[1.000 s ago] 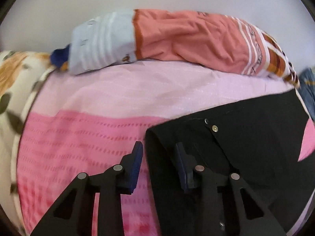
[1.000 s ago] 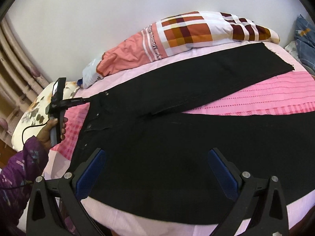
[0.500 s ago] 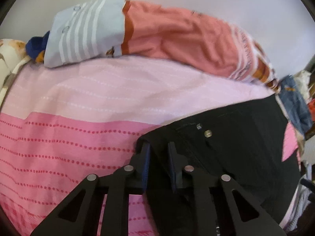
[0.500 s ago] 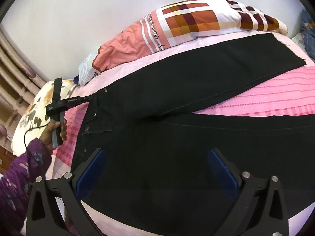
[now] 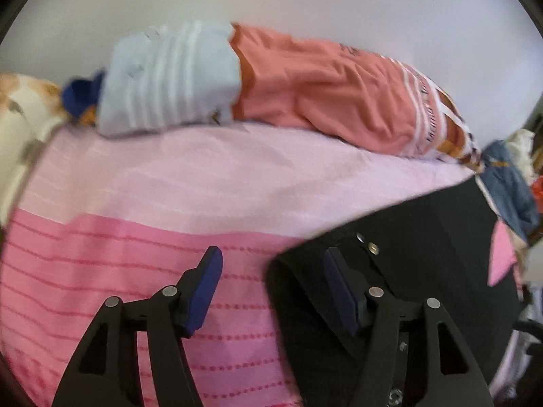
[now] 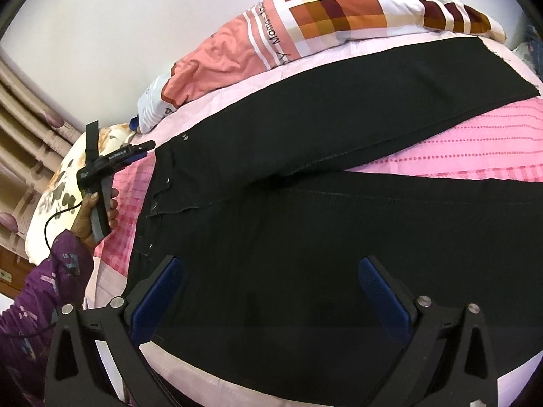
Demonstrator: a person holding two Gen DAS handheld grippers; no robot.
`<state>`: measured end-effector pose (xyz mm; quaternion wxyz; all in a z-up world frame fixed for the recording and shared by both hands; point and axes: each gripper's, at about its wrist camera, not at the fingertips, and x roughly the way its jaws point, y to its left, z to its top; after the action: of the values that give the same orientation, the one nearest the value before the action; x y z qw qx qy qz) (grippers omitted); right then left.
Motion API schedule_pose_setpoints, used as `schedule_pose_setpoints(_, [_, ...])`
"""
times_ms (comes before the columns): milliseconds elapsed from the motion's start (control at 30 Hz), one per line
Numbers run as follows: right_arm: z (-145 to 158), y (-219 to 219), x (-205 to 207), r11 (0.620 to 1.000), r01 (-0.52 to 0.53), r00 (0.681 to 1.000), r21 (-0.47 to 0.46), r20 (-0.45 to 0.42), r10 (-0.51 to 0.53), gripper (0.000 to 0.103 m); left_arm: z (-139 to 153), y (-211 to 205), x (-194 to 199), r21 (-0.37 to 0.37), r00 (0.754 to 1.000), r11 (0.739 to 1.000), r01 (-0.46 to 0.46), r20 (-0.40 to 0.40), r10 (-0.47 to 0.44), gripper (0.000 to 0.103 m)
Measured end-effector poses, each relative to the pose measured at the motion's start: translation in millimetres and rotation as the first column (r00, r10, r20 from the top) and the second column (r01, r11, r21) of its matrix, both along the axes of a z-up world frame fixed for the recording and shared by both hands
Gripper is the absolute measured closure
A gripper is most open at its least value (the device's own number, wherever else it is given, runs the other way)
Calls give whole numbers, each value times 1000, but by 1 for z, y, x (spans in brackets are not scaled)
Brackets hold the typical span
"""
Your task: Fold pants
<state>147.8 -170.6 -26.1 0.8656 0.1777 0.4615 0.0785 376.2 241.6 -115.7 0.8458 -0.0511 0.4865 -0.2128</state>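
The black pants [image 6: 305,224] lie flat on the pink bedspread [image 5: 135,271], legs spread in a V. Left gripper [image 5: 271,281] has just been opening at the waistband corner, gripping nothing; right gripper [image 6: 271,291] hangs spread wide above the seat. Best re-pinch that corner squarely before lifting.

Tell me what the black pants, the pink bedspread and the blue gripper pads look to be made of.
Black pants: matte, heavy woven cloth, likely denim; metal rivets and stitched seams show.
Pink bedspread: soft woven fabric, probably cotton; dotted woven stripes, no sheen.
Blue gripper pads: likely rubber or soft plastic; the face looks finely ribbed and dull.
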Motion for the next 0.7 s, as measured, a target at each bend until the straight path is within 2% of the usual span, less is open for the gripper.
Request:
schedule_pose_setpoints(67, [-1, 1, 0, 1000, 1, 1000, -3, -5, -1, 0, -4, -9, 0, -31, 997, 997, 71, -22, -72, 41])
schedule_pose_setpoints(133, [-3, 0, 1, 1000, 8, 1000, -3, -9, -8, 0, -9, -25, -2, -1, 992, 992, 124, -28, -124, 41])
schedule_pose_setpoints(200, [-4, 0, 1, 1000, 17, 1000, 4, -15, -17, 0, -19, -34, 0, 64, 990, 989, 134, -56, -130, 41])
schedule_pose_setpoints(233, [-4, 0, 1, 1000, 23, 1000, 9, -18, -23, 0, -18, -35, 0, 49, 993, 993, 111, -37, -109, 41])
schedule_pose_setpoints(267, [-5, 0, 1, 1000, 27, 999, 14, -22, -27, 0, -20, -32, 4, 22, 996, 997, 73, -54, -72, 43])
schedule_pose_setpoints(300, [-5, 0, 1, 999, 28, 999, 18, -22, -27, 0, -20, -31, 4, 12, 998, 999, 51, -46, -51, 55])
schedule_pose_setpoints(367, [-4, 2, 0, 1000, 26, 1000, 9, -13, -26, 0, -21, -37, 7, 31, 998, 998, 46, -49, -44, 63])
schedule_pose_setpoints(400, [-1, 4, 0, 1000, 15, 1000, -7, 0, -15, 0, -20, -40, 6, 36, 998, 998, 43, -43, -42, 74])
schedule_pose_setpoints(433, [2, 6, 1, 1000, 4, 1000, -21, 13, -3, 0, -17, -43, 3, 48, 999, 998, 33, -29, -32, 81])
schedule_pose_setpoints(467, [5, 6, 3, 999, -7, 1000, -32, 25, 8, 0, -12, -47, -2, 69, 1000, 997, 31, 2, -31, 85])
schedule_pose_setpoints(533, [16, 3, 15, 999, -31, 998, -33, 58, 33, 0, -2, -53, -16, 110, 998, 993, 31, 54, -37, 86])
schedule_pose_setpoints(600, [28, -6, 33, 998, -45, 995, 33, 92, 42, 0, 15, -54, -29, 80, 994, 997, 16, 103, -24, 87])
schedule_pose_setpoints(700, [46, -26, 75, 980, -70, 990, 184, 136, 45, 0, 40, -57, -60, 8, 984, 1000, -8, 178, 6, 87])
